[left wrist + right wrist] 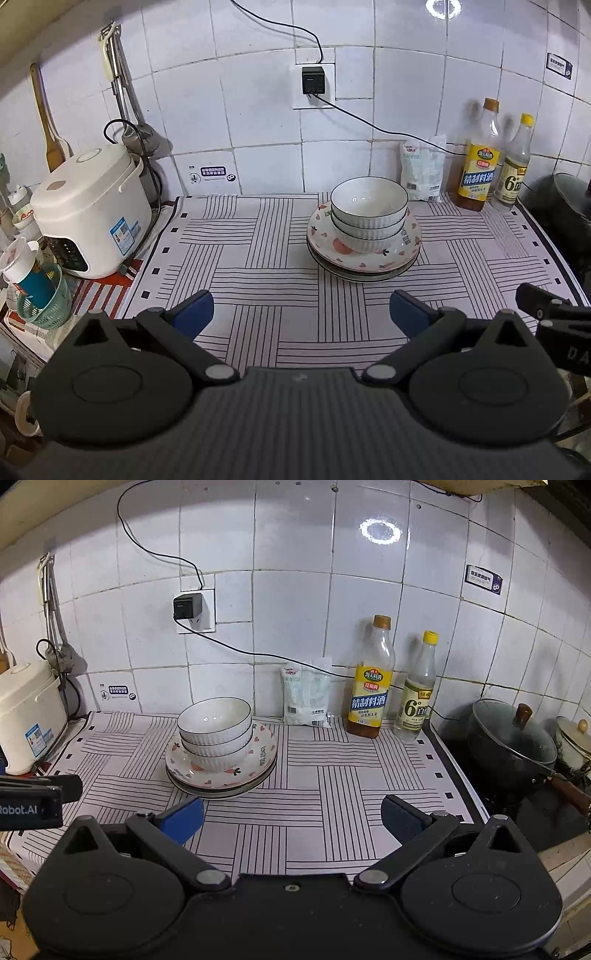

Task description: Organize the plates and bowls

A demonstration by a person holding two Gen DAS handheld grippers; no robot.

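Note:
Three white ribbed bowls sit nested on a stack of plates, the top plate printed with pink hearts and strawberries. The stack stands on the striped mat toward the back wall. My left gripper is open, held back from the stack over the mat, nothing between its blue pads. My right gripper is open too, to the right of the stack and short of it, holding nothing. The right gripper's body shows at the left wrist view's right edge.
A white rice cooker stands at the left, with a green basket of cups in front of it. Two bottles and a white bag line the wall. A lidded dark wok sits on the stove at right.

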